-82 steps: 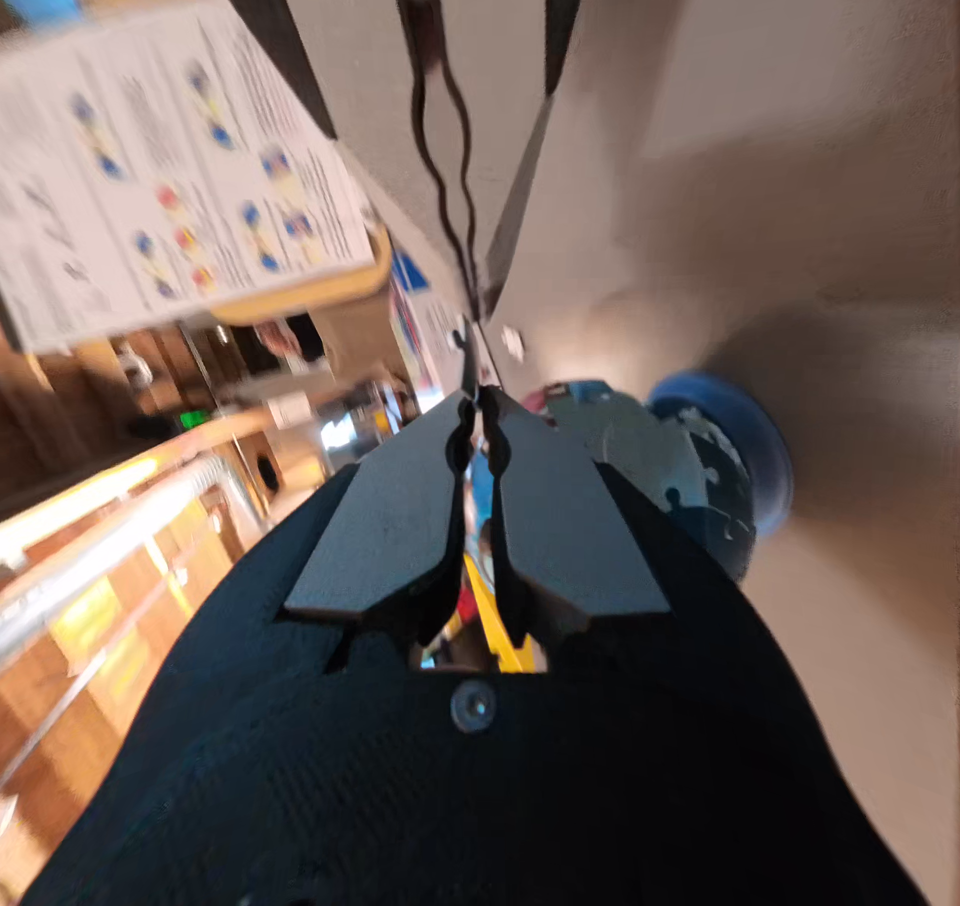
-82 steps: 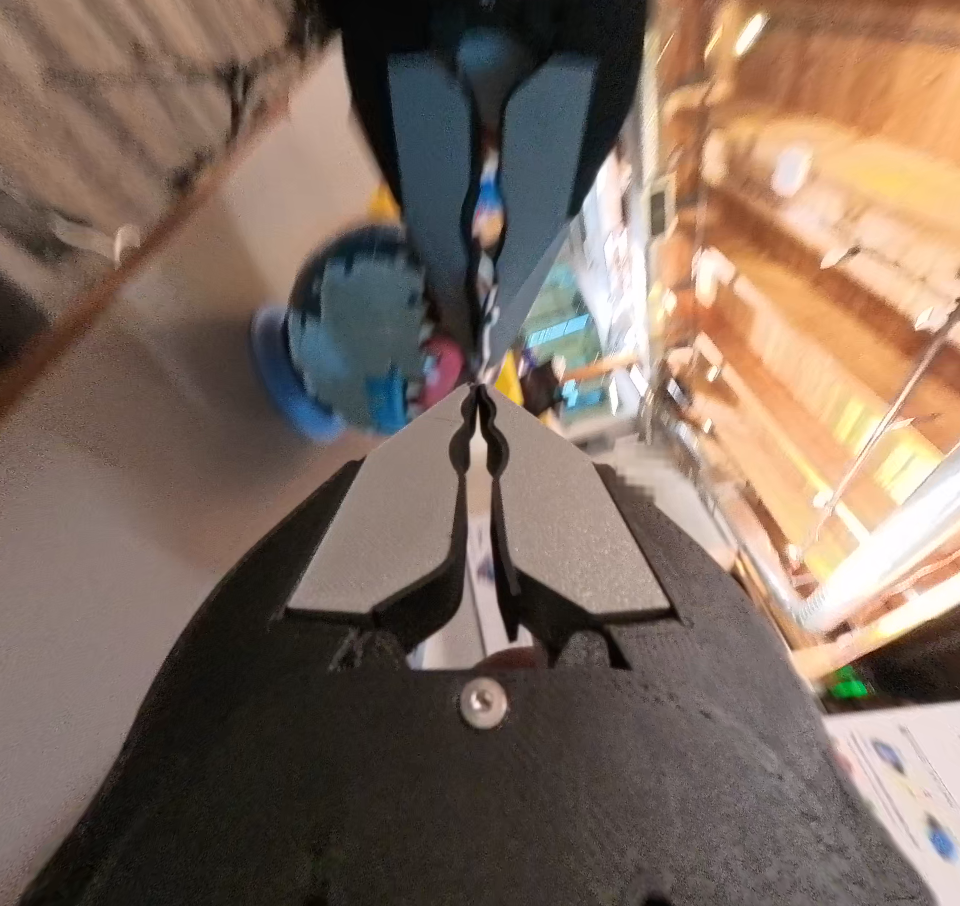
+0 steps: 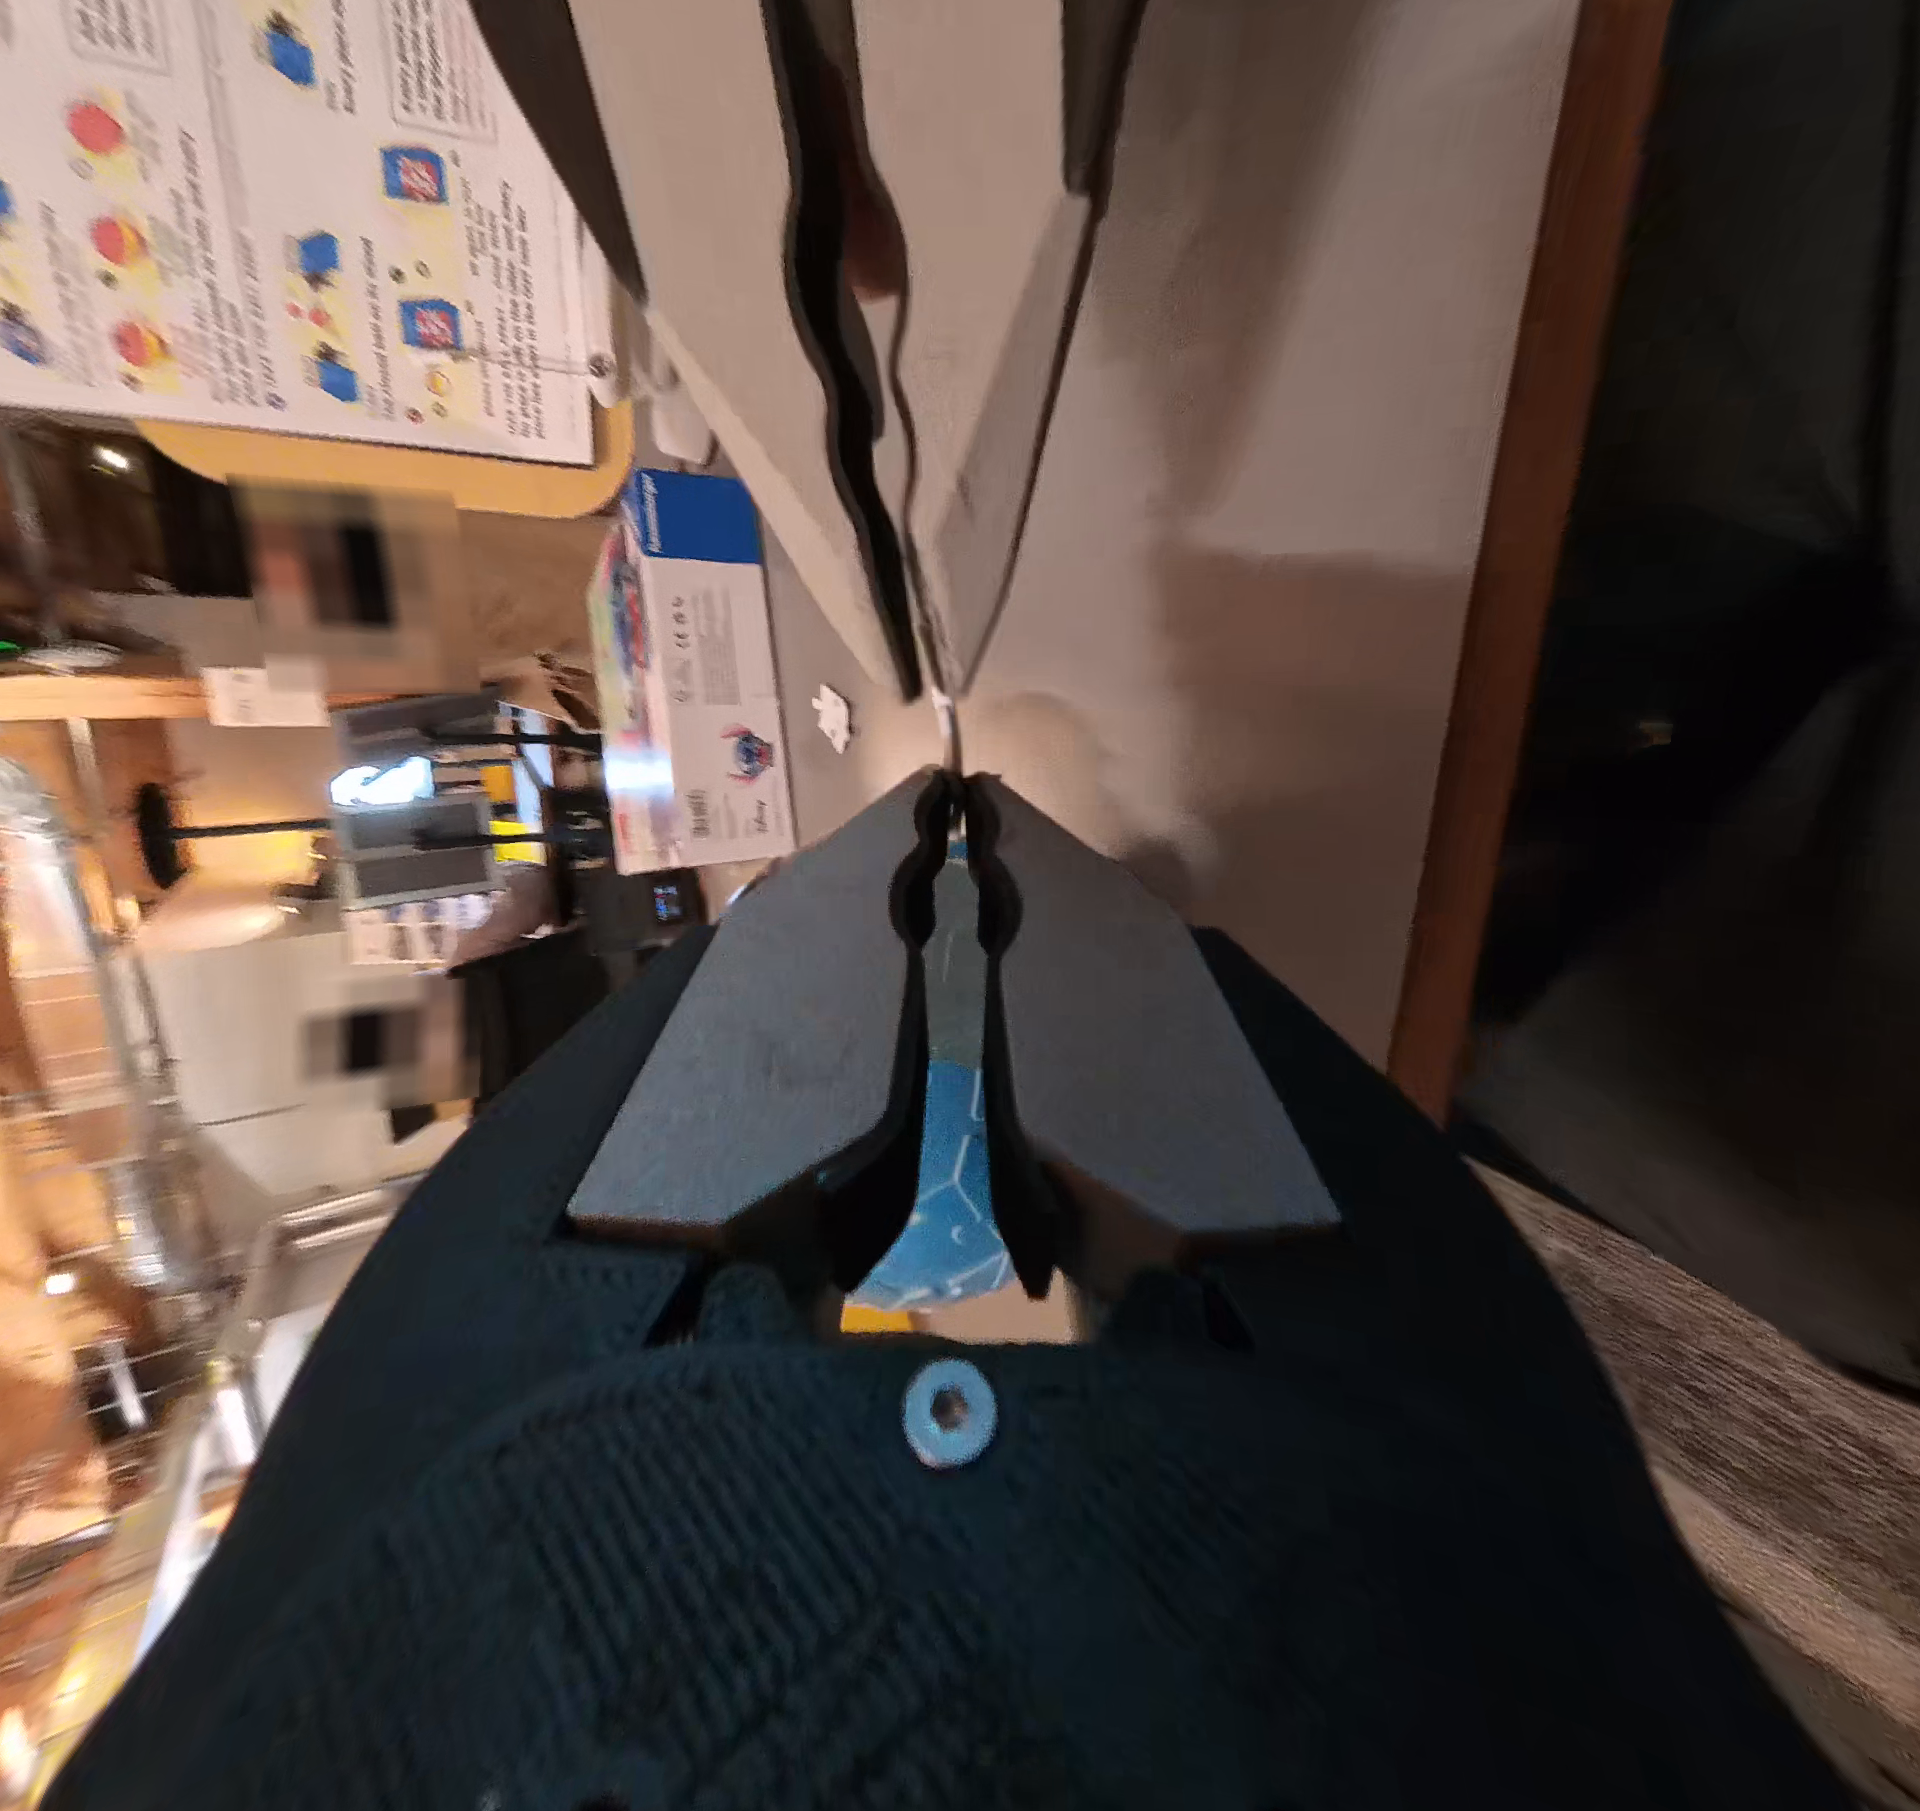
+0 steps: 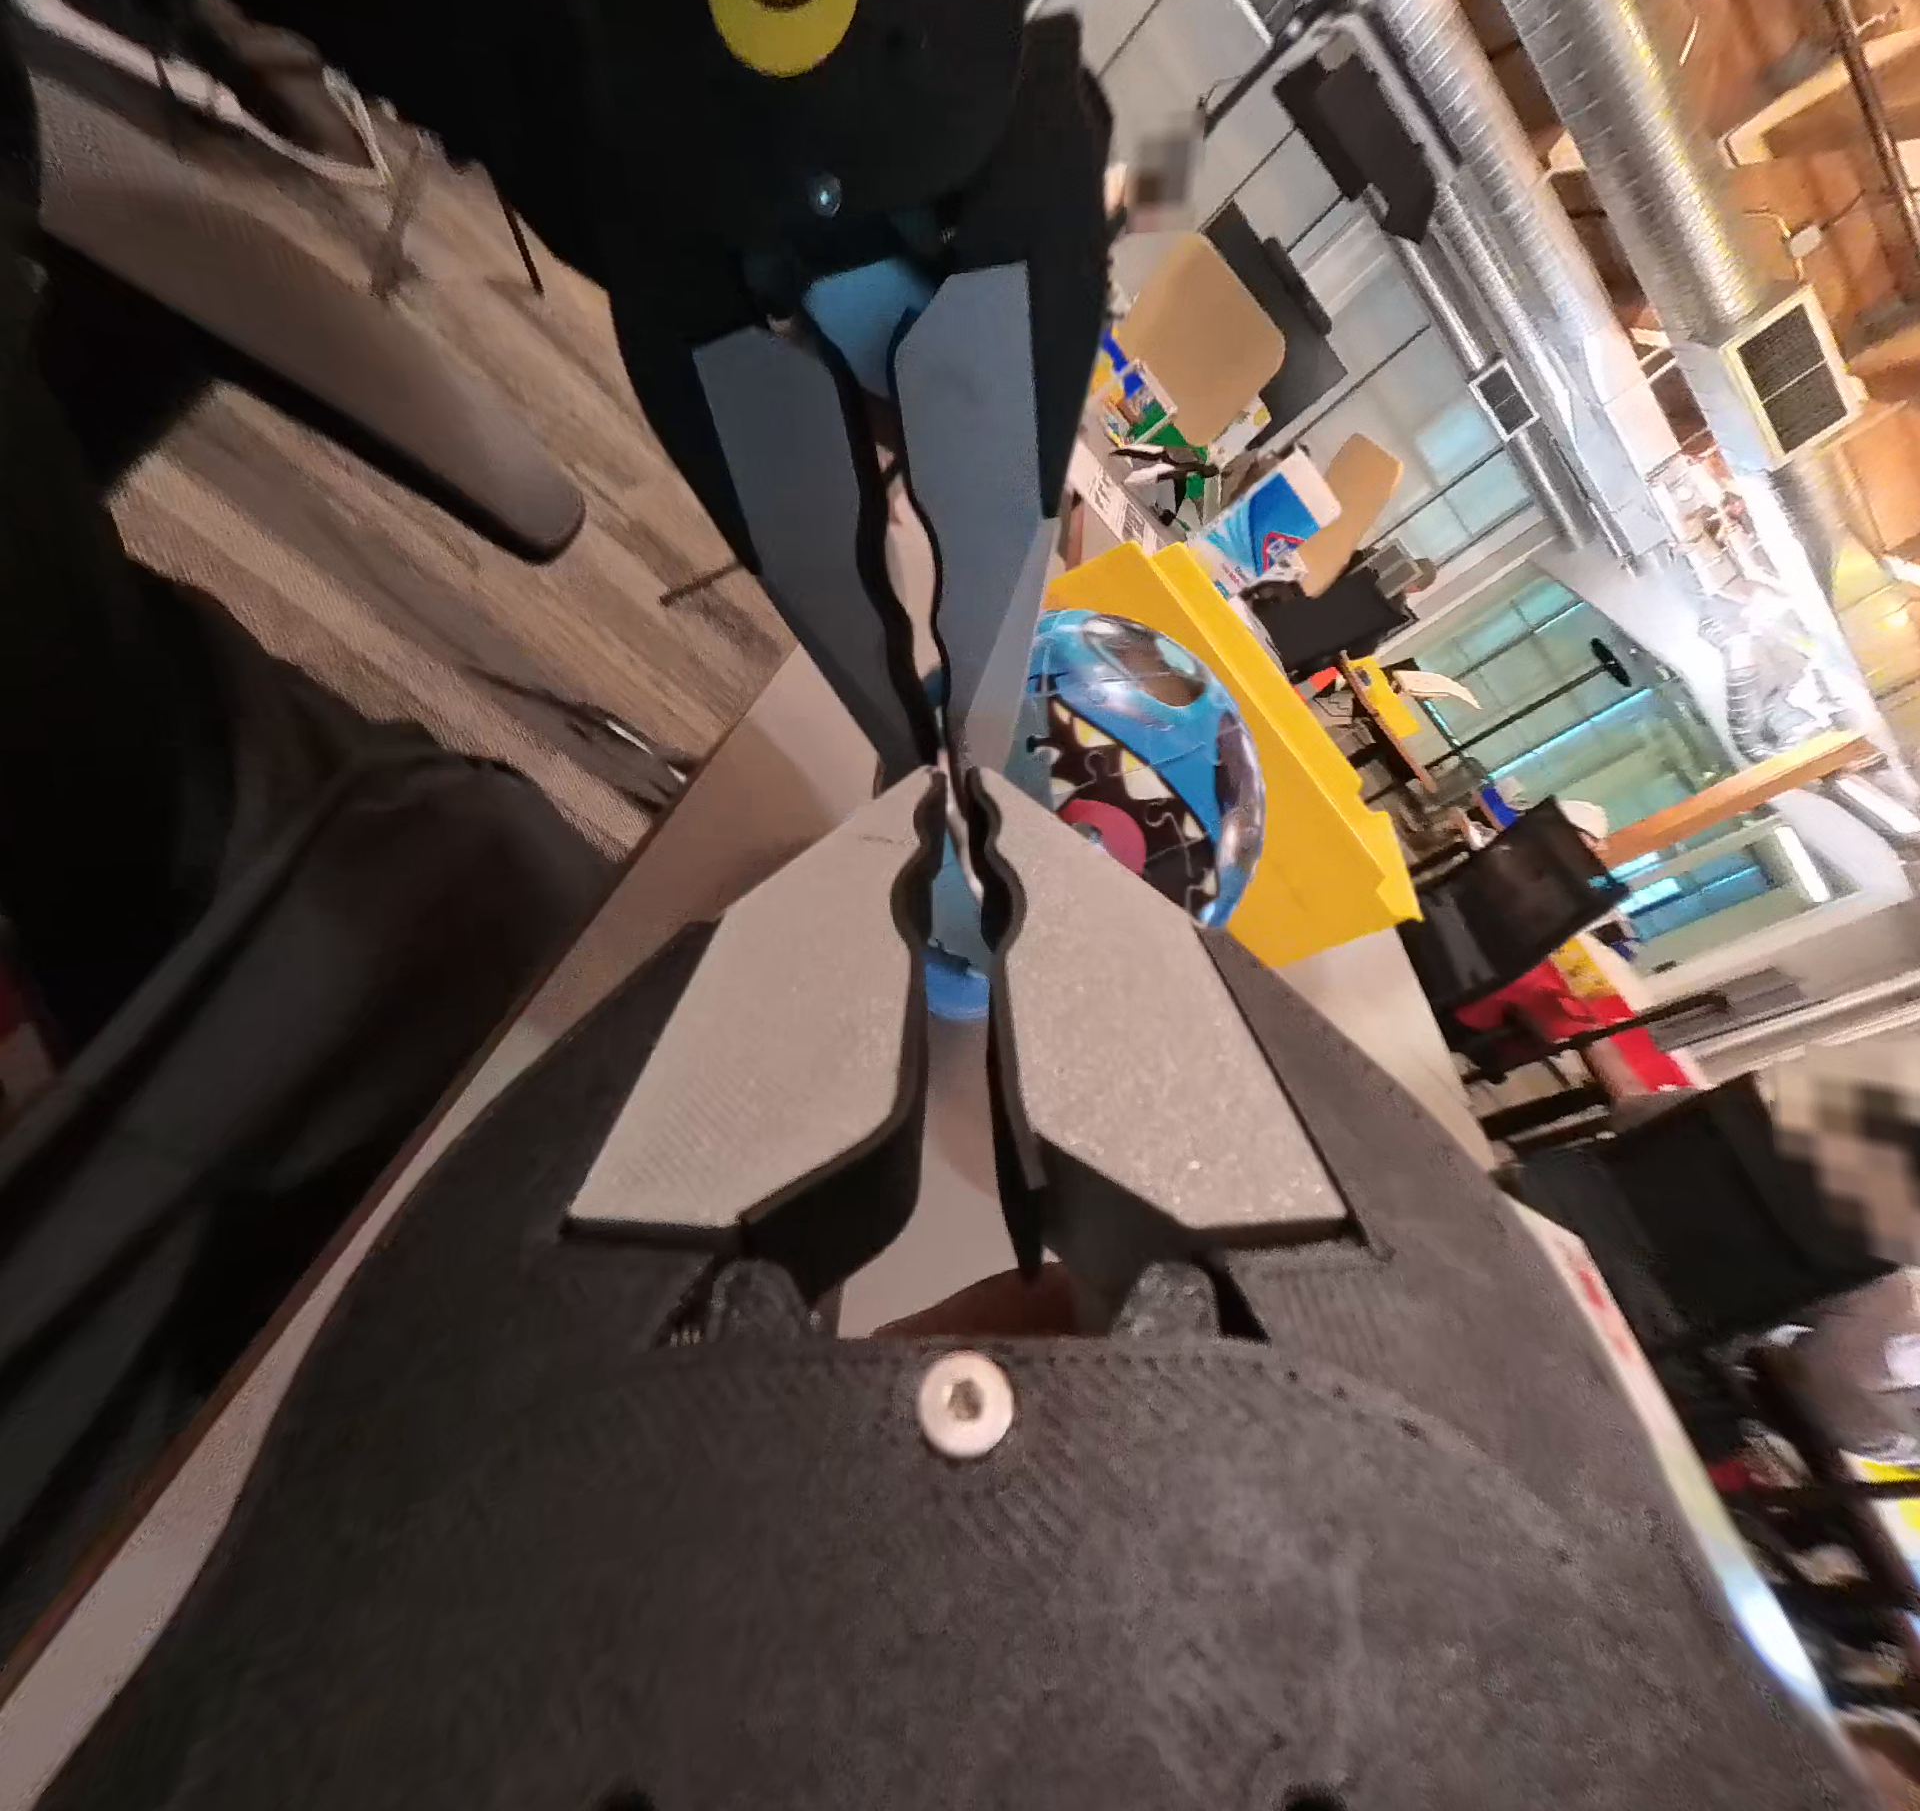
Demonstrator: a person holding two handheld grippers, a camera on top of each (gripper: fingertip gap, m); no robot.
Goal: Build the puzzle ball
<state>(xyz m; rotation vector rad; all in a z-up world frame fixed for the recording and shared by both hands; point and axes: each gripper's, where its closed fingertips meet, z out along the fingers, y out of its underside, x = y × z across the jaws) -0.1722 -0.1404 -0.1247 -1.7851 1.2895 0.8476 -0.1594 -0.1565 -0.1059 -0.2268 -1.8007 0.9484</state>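
At the far left, an instruction sheet [image 3: 291, 172] is lying on a board, with a puzzle box [image 3: 707, 681] and a loose white piece [image 3: 831, 717] just right of it on the tabletop [image 3: 1247, 411]. Moving right, the two tools are meeting tip to tip above the tabletop. The left gripper [image 3: 951, 785] is showing its fingers pressed almost together and appears to be nipping one end of a thin pale puzzle piece [image 3: 943, 722]. The right gripper [image 4: 951, 790] is pinching the other end of that piece [image 4: 961, 831], seen edge-on. Its long axis is running along the line of both pairs of fingers.

The puzzle ball [image 4: 1143, 764] is sitting on a blue stand [image 4: 956, 992], just right of the joined tips in the right wrist view. In the left wrist view, the ball [image 3: 951, 1190] is peeking through the gap below the left fingers. So the left gripper is probably the nearer one, and the piece will likely need swinging rightward onto the ball. A yellow bin [image 4: 1299, 722] is standing beyond the ball, farther right.
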